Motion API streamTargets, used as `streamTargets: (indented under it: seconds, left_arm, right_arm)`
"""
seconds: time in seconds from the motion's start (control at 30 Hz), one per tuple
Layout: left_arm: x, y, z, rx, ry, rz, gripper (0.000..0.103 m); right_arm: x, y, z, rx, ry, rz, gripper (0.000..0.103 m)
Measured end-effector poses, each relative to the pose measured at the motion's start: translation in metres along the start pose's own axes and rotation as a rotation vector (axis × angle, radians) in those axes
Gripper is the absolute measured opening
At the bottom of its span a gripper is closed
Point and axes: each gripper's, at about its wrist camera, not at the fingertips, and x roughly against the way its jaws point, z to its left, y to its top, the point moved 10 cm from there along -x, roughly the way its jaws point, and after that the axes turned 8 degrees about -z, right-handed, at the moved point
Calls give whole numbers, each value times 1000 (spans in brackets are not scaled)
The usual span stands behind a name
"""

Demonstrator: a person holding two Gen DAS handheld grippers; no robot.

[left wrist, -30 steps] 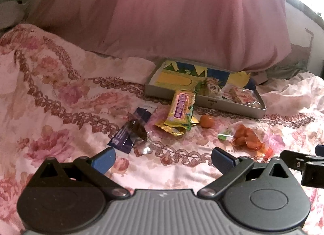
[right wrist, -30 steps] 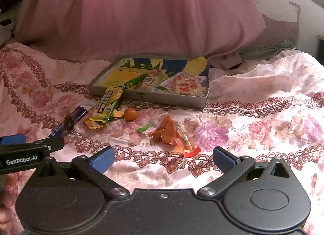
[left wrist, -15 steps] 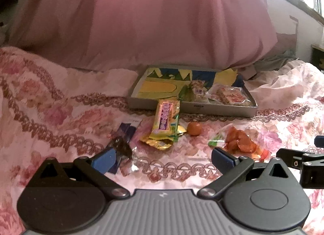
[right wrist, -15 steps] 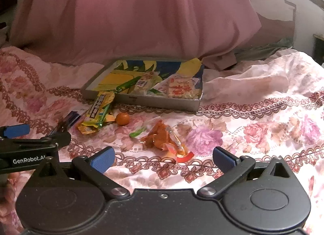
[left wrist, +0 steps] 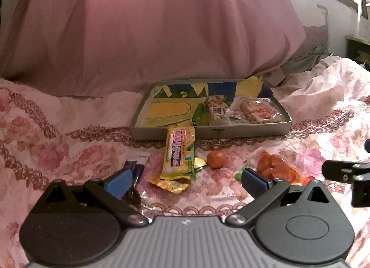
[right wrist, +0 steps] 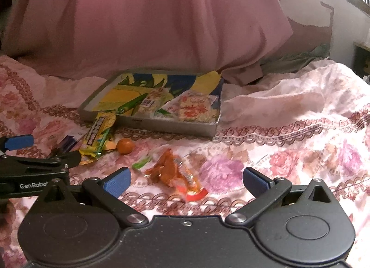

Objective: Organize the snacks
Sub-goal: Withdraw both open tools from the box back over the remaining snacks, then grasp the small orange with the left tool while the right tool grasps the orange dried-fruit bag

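A grey tray (left wrist: 252,131) (right wrist: 175,127) with a colourful liner lies on the floral bedspread and holds several wrapped snacks. In front of it lie a yellow snack pack (left wrist: 179,154) (right wrist: 98,132), a small orange fruit (left wrist: 215,159) (right wrist: 125,146), an orange snack bag (left wrist: 276,168) (right wrist: 175,172) and a dark purple wrapper (left wrist: 134,170) (right wrist: 66,143). My left gripper (left wrist: 187,181) is open and empty, low over the yellow pack. My right gripper (right wrist: 186,181) is open and empty, just short of the orange bag.
A big pink duvet (left wrist: 161,25) rises right behind the tray. Rumpled floral sheet (right wrist: 289,110) spreads to the right. The other gripper shows at each view's edge, the right one (left wrist: 346,173) and the left one (right wrist: 34,164).
Both grippers have dropped lower and come nearer the snacks. The left view has swung so the yellow pack sits centred between its fingers. Nothing on the bed has moved.
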Motion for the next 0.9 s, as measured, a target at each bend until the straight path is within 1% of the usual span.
streamTargets:
  seconds: [0.1,0.23,0.4,0.53,0.67,0.77,0.83,0.9]
  left_arm:
    - [-7,4,1,7,6,-2,103]
    - [-17,11,6,27,15,-17,103]
    - [-33,7,12,56,21,-5,103]
    - [-45,1,16,56,26,12,103]
    - [-57,-4,17,50,28,19,103]
    - [-65,-6,17,47,24,21,103]
    - [-70,-6,17,34,11,21,103]
    - [-75,-4,15,12,-13,10,103]
  right_arm:
    - [-6,6,-7,13,-11,4,102]
    - [-14,9,-16,42,-4,19,102]
    - [-33,5,-22,68,23,69,102]
    - [-50,-1,-17,101,49,90,102]
    - [-66,-6,-8,109,94,106,102]
    - [-77,-7,2,153,126,103,102]
    - [-84,-6,6,186,139,96,102]
    - [-92,-8,8,204,150,116,102]
